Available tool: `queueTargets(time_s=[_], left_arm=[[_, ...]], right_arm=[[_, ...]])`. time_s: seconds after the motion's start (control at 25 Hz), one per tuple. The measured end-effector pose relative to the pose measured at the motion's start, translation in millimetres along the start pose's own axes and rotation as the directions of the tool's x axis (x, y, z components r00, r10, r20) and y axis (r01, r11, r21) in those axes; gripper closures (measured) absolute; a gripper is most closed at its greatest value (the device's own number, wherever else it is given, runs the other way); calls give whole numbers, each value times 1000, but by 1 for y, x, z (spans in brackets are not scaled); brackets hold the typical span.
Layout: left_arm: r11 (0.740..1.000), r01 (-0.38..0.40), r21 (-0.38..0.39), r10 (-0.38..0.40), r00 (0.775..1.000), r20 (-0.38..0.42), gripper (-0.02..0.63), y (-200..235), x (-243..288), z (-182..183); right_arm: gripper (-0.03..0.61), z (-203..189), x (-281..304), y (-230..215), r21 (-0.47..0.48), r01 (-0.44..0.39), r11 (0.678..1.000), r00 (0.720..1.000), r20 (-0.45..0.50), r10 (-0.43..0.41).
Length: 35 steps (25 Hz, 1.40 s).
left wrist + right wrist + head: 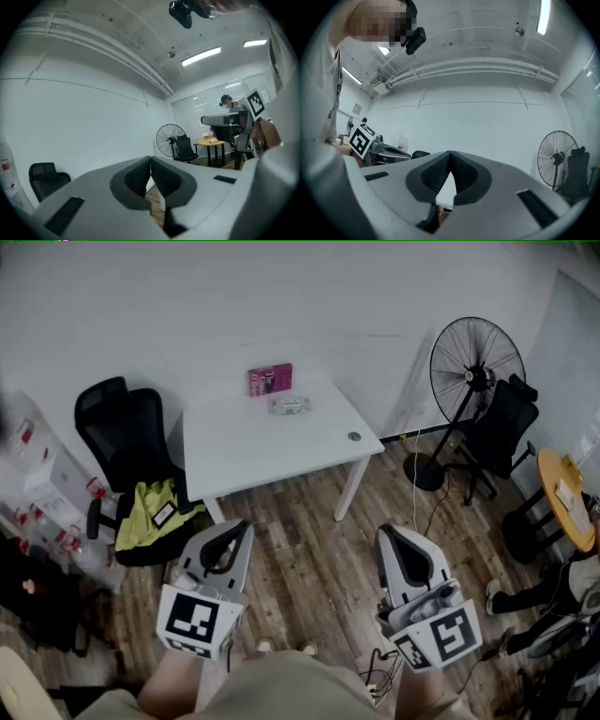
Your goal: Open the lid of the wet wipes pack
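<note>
A small pale wet wipes pack (pixel 290 406) lies near the far edge of the white table (pixel 253 446), just in front of a pink box (pixel 270 380). Both grippers are held low near my body, well short of the table. My left gripper (pixel 246 527) is shut, its tips touching, with nothing between them (pixel 150 159). My right gripper (pixel 384 532) is also shut and empty (pixel 450 153). In the two gripper views the wipes pack is hidden behind the jaws.
A black office chair (pixel 127 432) with a yellow vest (pixel 155 510) stands left of the table. A floor fan (pixel 469 371) and another dark chair (pixel 502 423) stand to the right, beside a round wooden table (pixel 565 498). A small round object (pixel 353 437) lies at the table's right edge.
</note>
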<state>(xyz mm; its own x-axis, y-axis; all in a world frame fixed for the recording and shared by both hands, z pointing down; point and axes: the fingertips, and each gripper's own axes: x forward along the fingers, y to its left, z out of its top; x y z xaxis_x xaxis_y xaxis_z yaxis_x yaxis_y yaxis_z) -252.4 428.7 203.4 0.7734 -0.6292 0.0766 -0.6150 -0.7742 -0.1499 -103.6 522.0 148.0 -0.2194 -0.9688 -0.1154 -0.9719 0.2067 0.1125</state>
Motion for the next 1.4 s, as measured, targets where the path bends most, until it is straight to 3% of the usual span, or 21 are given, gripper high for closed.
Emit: queueTargets(time_s=[0.16, 0.44, 0.68, 0.72, 0.8, 0.84, 1.04, 1.4], left_arm=[[1000, 2, 7, -2, 1000, 12, 592, -13, 7, 2], [1000, 8, -18, -8, 1000, -9, 592, -43, 17, -1], [1000, -5, 0, 5, 1000, 4, 592, -70, 21, 3], [1000, -7, 0, 7, 1000, -1, 592, -72, 21, 1], [1000, -12, -2, 12, 1000, -16, 592, -75, 21, -3], [1000, -15, -5, 15, 1000, -23, 592, -75, 21, -5], [1000, -8, -7, 7, 999, -35, 592, -78, 30, -11], [1000, 5, 8, -5, 999, -37, 592, -60, 70, -22]], right_arm=[[554, -2, -7, -9, 30, -16, 999, 1000, 12, 16], [554, -12, -19, -18, -2, -61, 998, 998, -7, 61], [552, -19, -40, -44, 9, -2, 1000, 1000, 19, 2], [543, -18, -43, -48, 24, 7, 1000, 999, 35, -8], [402, -19, -47, -55, 49, 22, 999, 999, 49, -25], [373, -21, -48, -59, 58, 30, 998, 998, 50, -33], [371, -34, -46, -74, 99, 33, 995, 999, 24, -36], [371, -60, -8, -90, 78, 45, 996, 998, -47, -41]])
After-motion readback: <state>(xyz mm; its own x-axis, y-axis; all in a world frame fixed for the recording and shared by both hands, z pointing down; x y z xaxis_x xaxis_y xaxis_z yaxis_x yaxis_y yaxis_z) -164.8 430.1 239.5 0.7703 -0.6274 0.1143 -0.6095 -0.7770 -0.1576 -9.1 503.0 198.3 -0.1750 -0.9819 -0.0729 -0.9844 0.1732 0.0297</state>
